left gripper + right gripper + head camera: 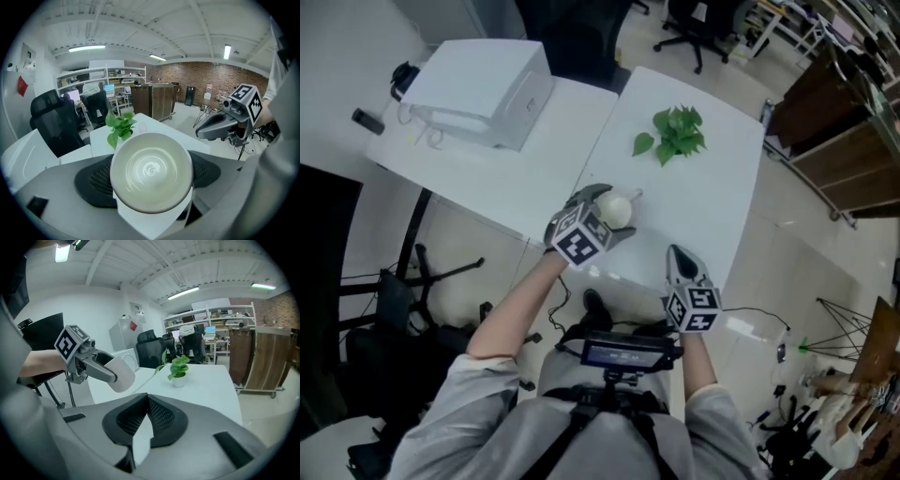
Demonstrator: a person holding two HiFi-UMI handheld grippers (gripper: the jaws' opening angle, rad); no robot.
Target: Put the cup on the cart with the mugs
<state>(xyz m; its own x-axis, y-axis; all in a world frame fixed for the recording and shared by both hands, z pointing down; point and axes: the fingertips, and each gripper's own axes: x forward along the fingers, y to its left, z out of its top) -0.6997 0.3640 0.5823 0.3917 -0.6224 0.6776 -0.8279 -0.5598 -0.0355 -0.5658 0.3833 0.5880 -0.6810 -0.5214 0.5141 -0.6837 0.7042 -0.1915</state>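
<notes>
White cup (151, 171) gripped between left gripper (609, 208) fingers (91, 180), right gripper (147, 397) fingers (166, 420) closed, empty

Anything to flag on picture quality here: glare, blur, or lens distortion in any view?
Head view: evenly lit with no evident smear, and the cup reads clearly. Left gripper view: heavy fisheye with black corners, a blown-out ceiling lamp, and a soft ringed sheen inside the cup. Right gripper view: the same fisheye bowing, the plant is crisp, and the near jaws are slightly soft.

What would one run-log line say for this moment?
left gripper: shut on cup, held above table | right gripper: shut, empty | cup: empty inside
</notes>
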